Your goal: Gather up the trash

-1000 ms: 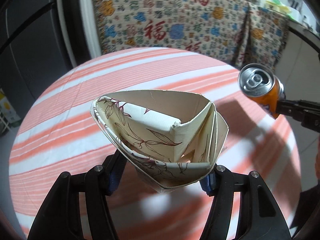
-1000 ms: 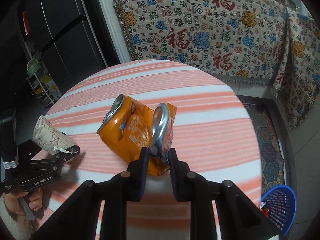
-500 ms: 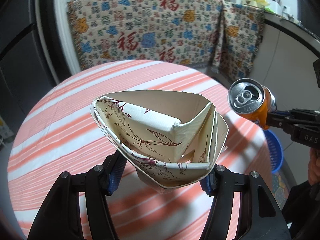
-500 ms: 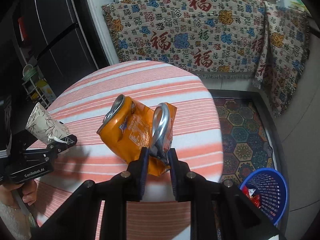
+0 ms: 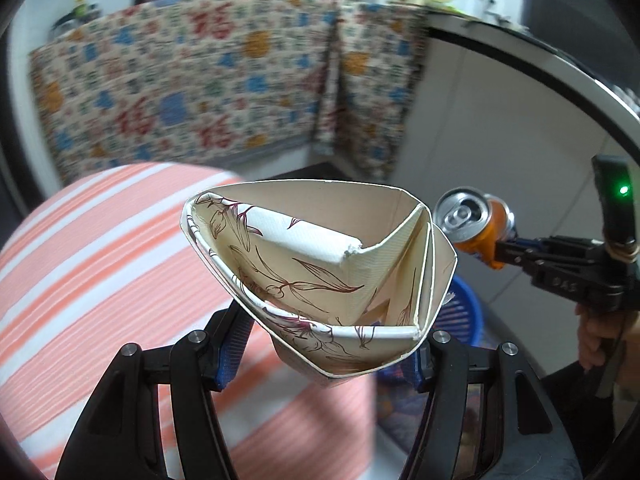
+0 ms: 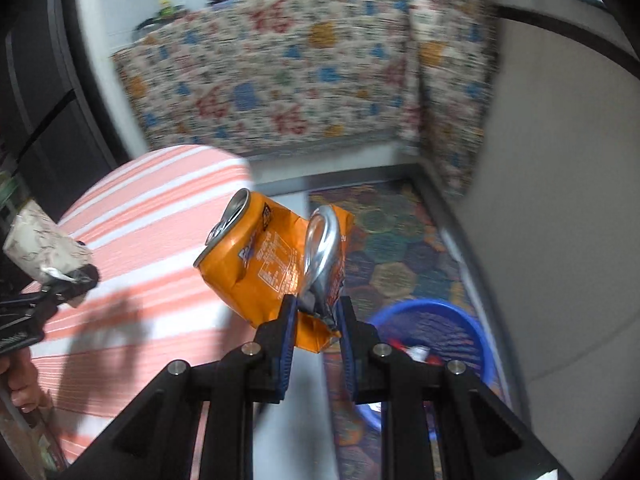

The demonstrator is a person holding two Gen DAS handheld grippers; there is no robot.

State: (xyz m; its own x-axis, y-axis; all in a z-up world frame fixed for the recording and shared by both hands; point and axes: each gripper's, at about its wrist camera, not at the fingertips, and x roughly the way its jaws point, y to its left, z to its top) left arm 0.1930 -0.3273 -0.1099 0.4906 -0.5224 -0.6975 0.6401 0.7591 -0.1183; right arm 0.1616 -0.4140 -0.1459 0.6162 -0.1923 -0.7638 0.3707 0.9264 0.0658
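Observation:
My left gripper (image 5: 324, 356) is shut on a crushed floral paper cup (image 5: 316, 272), held above the right edge of the striped round table (image 5: 100, 248). My right gripper (image 6: 316, 320) is shut on a crushed orange soda can (image 6: 264, 268), held in the air past the table's edge. The can also shows in the left wrist view (image 5: 476, 220), to the right of the cup. The cup also shows at the left of the right wrist view (image 6: 36, 244). A blue trash basket (image 6: 436, 320) stands on the floor below and right of the can, with some trash inside.
The table (image 6: 152, 216) has an orange and white striped cloth. A patterned cloth (image 6: 280, 68) covers the counter behind. A hexagon-pattern rug (image 6: 392, 248) lies on the floor by the basket. A white cabinet wall (image 6: 552, 200) stands at the right.
Both grippers have swung right with their loads, away from the table's middle toward its right edge. The blue basket now lies closer, below the can and behind the cup.

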